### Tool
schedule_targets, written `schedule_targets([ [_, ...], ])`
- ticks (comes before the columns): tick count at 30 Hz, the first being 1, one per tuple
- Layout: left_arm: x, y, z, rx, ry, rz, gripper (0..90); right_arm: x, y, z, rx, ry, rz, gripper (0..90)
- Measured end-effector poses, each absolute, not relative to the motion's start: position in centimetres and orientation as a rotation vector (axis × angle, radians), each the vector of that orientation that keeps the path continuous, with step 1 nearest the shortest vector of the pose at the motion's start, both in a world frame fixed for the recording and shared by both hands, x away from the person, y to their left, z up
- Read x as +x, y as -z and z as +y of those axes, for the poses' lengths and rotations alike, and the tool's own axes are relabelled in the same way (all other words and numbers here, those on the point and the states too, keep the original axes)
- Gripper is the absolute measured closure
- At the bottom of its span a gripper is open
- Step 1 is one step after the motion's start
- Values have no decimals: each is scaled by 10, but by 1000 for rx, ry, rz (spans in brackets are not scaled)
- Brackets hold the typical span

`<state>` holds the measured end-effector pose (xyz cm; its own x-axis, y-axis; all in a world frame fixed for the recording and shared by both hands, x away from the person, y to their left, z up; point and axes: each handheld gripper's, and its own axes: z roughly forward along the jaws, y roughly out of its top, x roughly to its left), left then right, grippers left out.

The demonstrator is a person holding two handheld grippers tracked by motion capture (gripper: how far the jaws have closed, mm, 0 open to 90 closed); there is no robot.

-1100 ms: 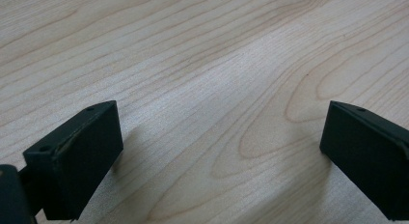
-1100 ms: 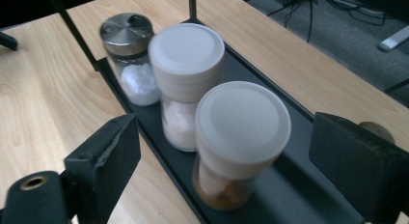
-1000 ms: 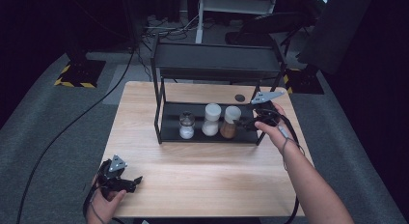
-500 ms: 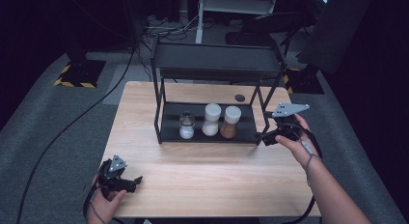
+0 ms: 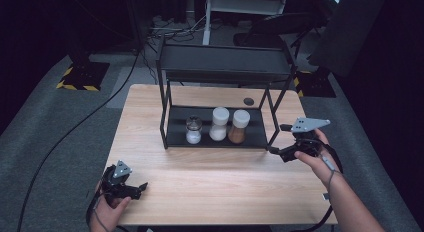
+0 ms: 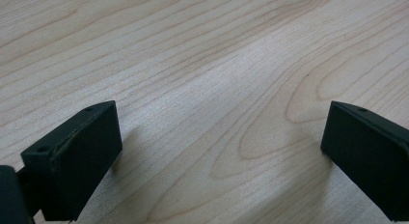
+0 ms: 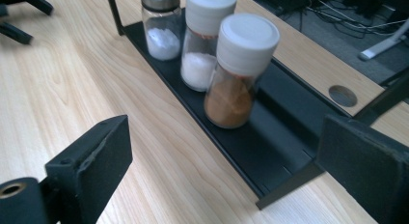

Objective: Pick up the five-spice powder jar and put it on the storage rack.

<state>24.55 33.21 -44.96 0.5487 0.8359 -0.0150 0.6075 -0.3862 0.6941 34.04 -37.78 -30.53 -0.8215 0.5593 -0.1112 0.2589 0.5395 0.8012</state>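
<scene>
Backing off from the black metal two-tier rack (image 5: 226,137), the right gripper (image 5: 276,151) has just been opened wide, nothing held. The white-capped jar of brown spice (image 7: 237,72) is parked upright on the lower shelf beside two white-filled jars (image 7: 195,43). Pulling straight out is advised so the corner post isn't clipped. Left gripper (image 5: 142,187) sits open, empty.

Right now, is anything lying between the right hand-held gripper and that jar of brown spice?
In the right gripper view, only bare wooden table and the black shelf edge lie between the open right hand-held gripper and the brown spice jar.
</scene>
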Motion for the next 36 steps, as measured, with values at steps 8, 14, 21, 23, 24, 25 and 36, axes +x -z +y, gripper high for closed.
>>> schedule_targets([
  [8, 246, 450, 332, 2128, -448, 1157, 2, 335, 318, -390, 676, -1196, 2445, 44],
  [14, 245, 450, 332, 2128, -448, 1157, 2, 329, 331, -395, 705, -1194, 2446, 43],
  [21, 245, 450, 332, 2128, -448, 1157, 2, 323, 349, -400, 755, -1177, 2431, 43],
  [23, 245, 450, 332, 2128, -448, 1157, 2, 321, 355, -402, 770, -1175, 2434, 43],
  [24, 245, 450, 332, 2128, -448, 1157, 2, 321, 357, -403, 776, -1173, 2435, 43],
  [25, 246, 449, 332, 2129, -448, 1156, 2, 320, 359, -403, 785, -1170, 2434, 43],
  [36, 245, 449, 332, 2129, -446, 1157, 1, 314, 388, -407, 843, -1165, 2433, 43],
])
